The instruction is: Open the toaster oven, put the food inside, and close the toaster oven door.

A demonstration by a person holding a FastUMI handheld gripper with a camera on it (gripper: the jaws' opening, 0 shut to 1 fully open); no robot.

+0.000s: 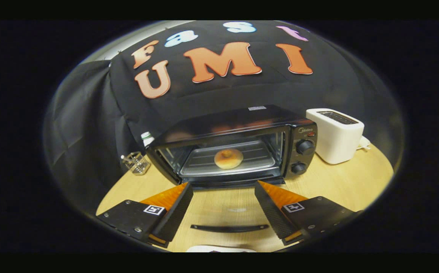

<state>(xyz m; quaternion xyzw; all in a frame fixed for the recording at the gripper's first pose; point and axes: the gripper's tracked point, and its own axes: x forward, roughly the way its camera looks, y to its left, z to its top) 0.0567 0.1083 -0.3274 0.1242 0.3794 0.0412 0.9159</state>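
The black toaster oven [238,148] stands on the wooden table [355,182] just ahead of my fingers. Its glass door [223,208] hangs fully down towards me, and the door's black handle [228,228] lies low between my fingers. Inside, a round golden bagel-like bun [228,158] sits in the middle of the metal tray [204,163]. My gripper [224,185] is open, one finger on each side of the lowered door. Nothing is between the fingertips, which stop short of the oven's mouth.
A white slot toaster [335,134] stands right of the oven, next to its two knobs [305,147]. Left of the oven are a small clear holder [136,163] and a white bottle [147,138]. A white rim [219,249] shows below the door handle.
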